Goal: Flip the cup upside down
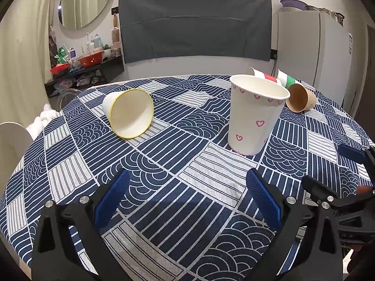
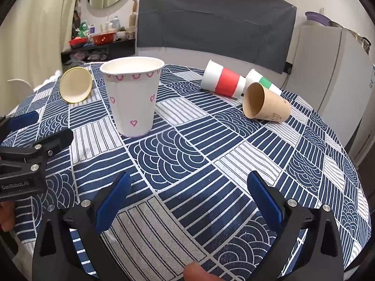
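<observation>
A white paper cup with pink hearts point(image 1: 254, 114) stands upright, mouth up, on the round table; it also shows in the right wrist view point(image 2: 132, 96). My left gripper point(image 1: 187, 180) is open and empty, low over the cloth, short of the cup. My right gripper point(image 2: 187, 182) is open and empty, with the heart cup ahead and to its left. The right gripper also shows at the right edge of the left wrist view point(image 1: 328, 171), and the left gripper at the left edge of the right wrist view point(image 2: 35, 126).
A yellow-rimmed cup point(image 1: 127, 113) lies on its side at the left. A brown cup point(image 2: 266, 103), a red-banded cup point(image 2: 222, 79) and a green-banded cup point(image 2: 262, 80) lie on their sides at the back right. The blue patterned tablecloth point(image 2: 187, 140) covers the table. A fridge point(image 1: 309, 53) stands behind.
</observation>
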A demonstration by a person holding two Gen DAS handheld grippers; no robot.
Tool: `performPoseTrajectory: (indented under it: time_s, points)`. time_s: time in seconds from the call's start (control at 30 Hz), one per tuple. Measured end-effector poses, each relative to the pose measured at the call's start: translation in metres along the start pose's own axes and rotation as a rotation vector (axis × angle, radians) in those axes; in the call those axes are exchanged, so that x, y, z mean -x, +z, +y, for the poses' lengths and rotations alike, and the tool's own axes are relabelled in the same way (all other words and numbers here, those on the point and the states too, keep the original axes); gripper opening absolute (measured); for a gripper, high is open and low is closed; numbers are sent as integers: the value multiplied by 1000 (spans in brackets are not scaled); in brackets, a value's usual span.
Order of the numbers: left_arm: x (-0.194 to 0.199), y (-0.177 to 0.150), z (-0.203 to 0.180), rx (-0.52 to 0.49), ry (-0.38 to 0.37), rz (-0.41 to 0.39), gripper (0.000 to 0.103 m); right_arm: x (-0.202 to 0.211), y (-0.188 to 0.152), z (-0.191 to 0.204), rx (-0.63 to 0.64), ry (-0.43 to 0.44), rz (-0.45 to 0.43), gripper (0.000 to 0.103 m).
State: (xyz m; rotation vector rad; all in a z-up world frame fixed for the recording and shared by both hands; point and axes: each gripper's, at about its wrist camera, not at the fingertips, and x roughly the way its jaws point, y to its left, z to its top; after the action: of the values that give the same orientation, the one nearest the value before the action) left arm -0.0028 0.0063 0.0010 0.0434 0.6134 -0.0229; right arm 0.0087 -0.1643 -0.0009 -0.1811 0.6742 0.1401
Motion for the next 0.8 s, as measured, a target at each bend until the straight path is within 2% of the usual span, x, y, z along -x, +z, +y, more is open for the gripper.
performPoseTrajectory:
  time_s: [0.63, 0.8]
  points:
    - [-1, 0, -1, -11, -35, 17, 97, -3, -1, 2, 13, 11, 20, 95]
    - [-1, 0, -1, -7, -20, 12, 97, -3, -1, 2, 10, 15, 22, 95]
